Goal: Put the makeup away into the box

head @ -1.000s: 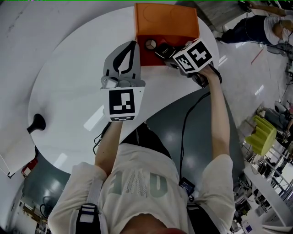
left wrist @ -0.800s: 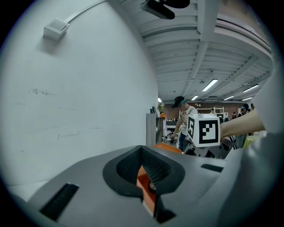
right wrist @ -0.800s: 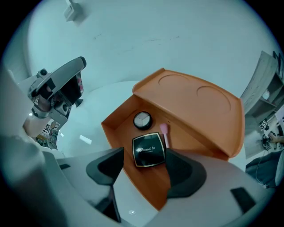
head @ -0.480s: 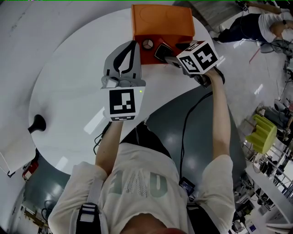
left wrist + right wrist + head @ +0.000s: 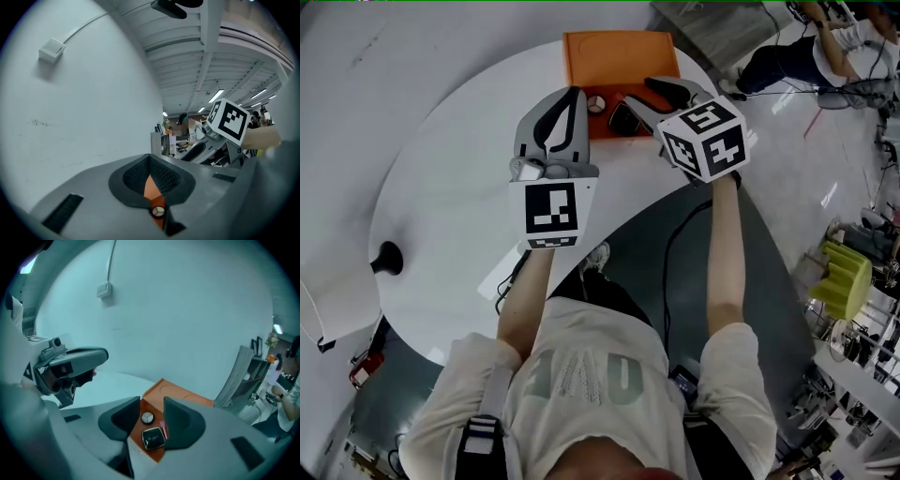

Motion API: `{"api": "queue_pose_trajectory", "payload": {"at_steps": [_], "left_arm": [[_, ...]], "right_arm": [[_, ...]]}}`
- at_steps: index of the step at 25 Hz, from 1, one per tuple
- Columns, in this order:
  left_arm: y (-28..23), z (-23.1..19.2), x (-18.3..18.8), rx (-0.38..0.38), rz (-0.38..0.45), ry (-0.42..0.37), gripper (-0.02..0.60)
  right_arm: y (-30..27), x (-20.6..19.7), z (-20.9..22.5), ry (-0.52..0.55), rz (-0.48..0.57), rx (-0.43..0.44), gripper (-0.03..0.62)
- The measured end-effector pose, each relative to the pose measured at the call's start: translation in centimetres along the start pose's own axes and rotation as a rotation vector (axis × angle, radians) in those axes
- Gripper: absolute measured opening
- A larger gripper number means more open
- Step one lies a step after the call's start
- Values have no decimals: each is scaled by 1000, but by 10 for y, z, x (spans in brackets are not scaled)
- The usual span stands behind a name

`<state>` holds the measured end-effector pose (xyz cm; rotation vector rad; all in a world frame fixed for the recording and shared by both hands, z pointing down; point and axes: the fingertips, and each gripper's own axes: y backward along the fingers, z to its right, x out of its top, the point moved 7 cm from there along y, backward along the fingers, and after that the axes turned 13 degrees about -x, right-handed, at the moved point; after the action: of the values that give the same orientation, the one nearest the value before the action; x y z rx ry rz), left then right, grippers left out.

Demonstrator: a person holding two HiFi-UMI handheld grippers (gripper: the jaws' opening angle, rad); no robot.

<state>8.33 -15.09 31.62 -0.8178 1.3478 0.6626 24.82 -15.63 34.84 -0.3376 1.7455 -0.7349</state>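
Note:
The orange box [image 5: 619, 56] stands open at the table's far side, lid tipped back. Inside lie a round compact [image 5: 596, 104], a black square compact [image 5: 153, 438] and a slim red item [image 5: 163, 430]. My right gripper [image 5: 642, 101] hovers above the box's near end. Its jaws have just been closing but stand apart, with nothing between them; in the right gripper view [image 5: 152, 404] the box shows far below the gap. My left gripper [image 5: 572, 94] hangs left of the box with fingertips together, empty. Through its slit [image 5: 151, 161] I glimpse orange and the round compact [image 5: 158, 212].
The round white table [image 5: 450, 187] carries a small black object [image 5: 389, 258] near its left rim. Its curved front edge runs just below both grippers. A person [image 5: 797, 47] sits beyond the table at top right. A yellow-green rack [image 5: 848, 277] stands on the floor at right.
Both grippers have risen, the right one much more, coming up away from the box and tilting less steeply down. Its jaws stand narrower than before.

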Motion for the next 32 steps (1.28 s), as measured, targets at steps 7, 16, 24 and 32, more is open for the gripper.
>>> {"api": "queue_pose_trajectory", "payload": {"at_steps": [7,16,24,32], "left_arm": [[23,16,43,3,72,-51,6],[61,54,95,-2,172,-88,6],[104,65,113,41,243,-103,6],[110,73,116,35,248,-115,6]], "right_arm": [[77,40,-10,-117,360,-344,5],[168,46,-49,-250,613,-480,5],[214,18,-88,-299,671,-552,5],[218,18,-92,-284,675,-539,5]]}}
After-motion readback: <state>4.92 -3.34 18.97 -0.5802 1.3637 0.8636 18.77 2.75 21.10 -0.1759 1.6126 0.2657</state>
